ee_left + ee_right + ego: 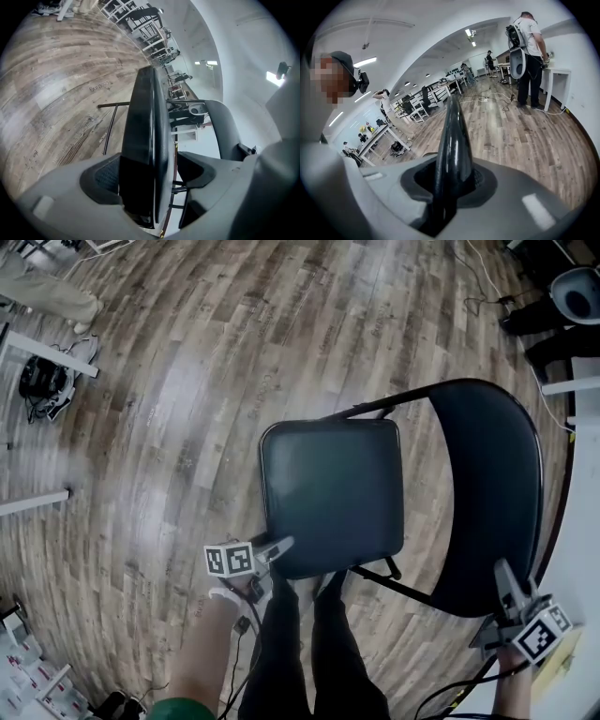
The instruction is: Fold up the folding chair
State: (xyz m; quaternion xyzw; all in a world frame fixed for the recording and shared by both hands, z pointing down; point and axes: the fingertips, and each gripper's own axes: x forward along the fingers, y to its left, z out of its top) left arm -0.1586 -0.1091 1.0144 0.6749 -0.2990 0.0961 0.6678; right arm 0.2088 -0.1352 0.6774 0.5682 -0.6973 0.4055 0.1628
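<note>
The black folding chair stands open on the wood floor, its padded seat (330, 491) in the middle of the head view and its curved backrest (492, 498) to the right. My left gripper (279, 547) is at the seat's near left corner. In the left gripper view the seat (143, 122) runs edge-on between the jaws of the left gripper (150, 173); one pad (105, 176) lies against its underside and a gap shows at the other pad (197, 169). My right gripper (506, 582) is shut on the backrest's top rim (452, 136), which fills the right gripper (452, 180).
The chair's thin frame tubes (398, 582) run beneath the seat. My own legs (300, 643) stand just behind it. A white surface's edge (583, 549) lies at the right, white table legs (37, 352) and gear at the left. A person (527, 42) stands by white tables (557, 77) farther off.
</note>
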